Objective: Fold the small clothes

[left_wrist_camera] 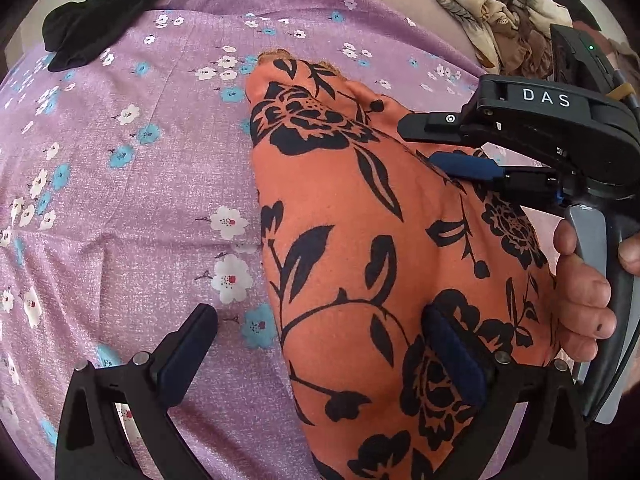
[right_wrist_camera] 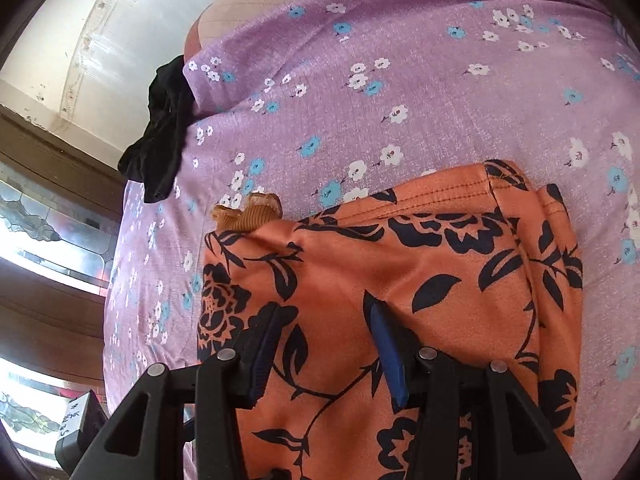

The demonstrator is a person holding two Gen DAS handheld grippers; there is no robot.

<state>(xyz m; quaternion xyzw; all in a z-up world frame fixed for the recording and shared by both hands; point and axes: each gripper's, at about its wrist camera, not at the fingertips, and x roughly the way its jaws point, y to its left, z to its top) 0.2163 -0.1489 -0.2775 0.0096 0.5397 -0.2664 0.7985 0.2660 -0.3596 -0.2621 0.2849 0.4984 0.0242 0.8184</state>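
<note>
An orange garment with black flowers (left_wrist_camera: 360,220) lies folded on the purple floral sheet (left_wrist_camera: 140,180); it also shows in the right wrist view (right_wrist_camera: 400,248), with a ribbed orange band (right_wrist_camera: 256,212) poking out at its far left corner. My left gripper (left_wrist_camera: 332,344) is open, its right finger on the garment's near part and its left finger over the sheet. My right gripper (right_wrist_camera: 328,348) is open with both fingers low over the garment. In the left wrist view the right gripper (left_wrist_camera: 452,148) reaches in from the right over the garment's edge.
A black garment (left_wrist_camera: 96,20) lies at the sheet's far left edge, also seen in the right wrist view (right_wrist_camera: 164,136). A crumpled beige patterned cloth (left_wrist_camera: 500,12) sits at the far right. The sheet (right_wrist_camera: 400,80) ends at a drop on the left.
</note>
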